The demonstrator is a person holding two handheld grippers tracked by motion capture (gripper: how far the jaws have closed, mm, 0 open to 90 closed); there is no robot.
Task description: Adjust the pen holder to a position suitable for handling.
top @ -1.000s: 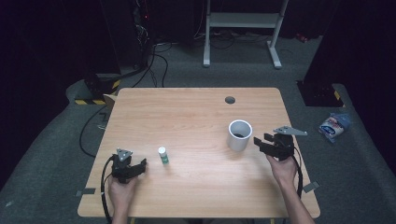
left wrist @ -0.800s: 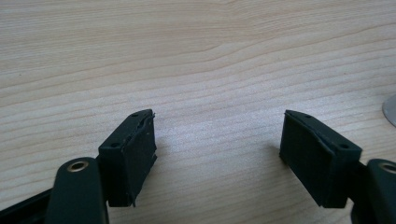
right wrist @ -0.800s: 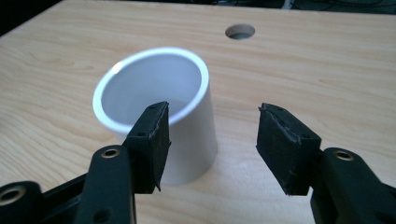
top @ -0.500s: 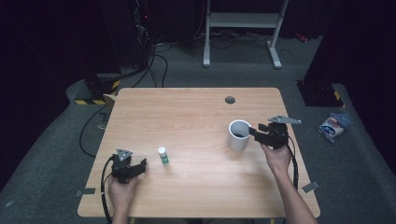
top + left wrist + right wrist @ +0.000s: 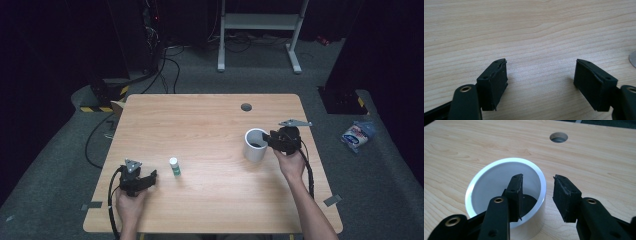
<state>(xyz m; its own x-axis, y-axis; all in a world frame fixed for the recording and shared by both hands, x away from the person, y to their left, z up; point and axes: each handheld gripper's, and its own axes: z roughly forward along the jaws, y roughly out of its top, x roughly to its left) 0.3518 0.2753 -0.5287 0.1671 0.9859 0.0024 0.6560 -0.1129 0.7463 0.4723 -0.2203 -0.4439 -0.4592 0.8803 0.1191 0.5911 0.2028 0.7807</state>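
A white cylindrical cup [image 5: 253,149] stands upright on the right half of the wooden table [image 5: 210,125]. My right gripper [image 5: 268,140] reaches it from the right. In the right gripper view its jaws straddle the cup's wall [image 5: 542,185], one pad inside the cup [image 5: 489,180] and one outside. The jaws of this right gripper [image 5: 537,178] have just been closing, and a gap still shows on both sides of the wall. A small bottle [image 5: 174,166] with a white cap and green label stands at the front left. My left gripper [image 5: 151,175] rests open beside it, over bare wood [image 5: 540,62].
A round cable hole [image 5: 246,106] [image 5: 558,137] lies in the tabletop beyond the cup. Cables trail off the table's front edge from both grippers. A packet [image 5: 356,135] lies on the floor to the right, and a white stand [image 5: 260,22] is behind the table.
My right gripper has moved left and away from the person, from near the table's right edge up to the cup, and its jaws have narrowed around the wall. The left gripper has stayed put.
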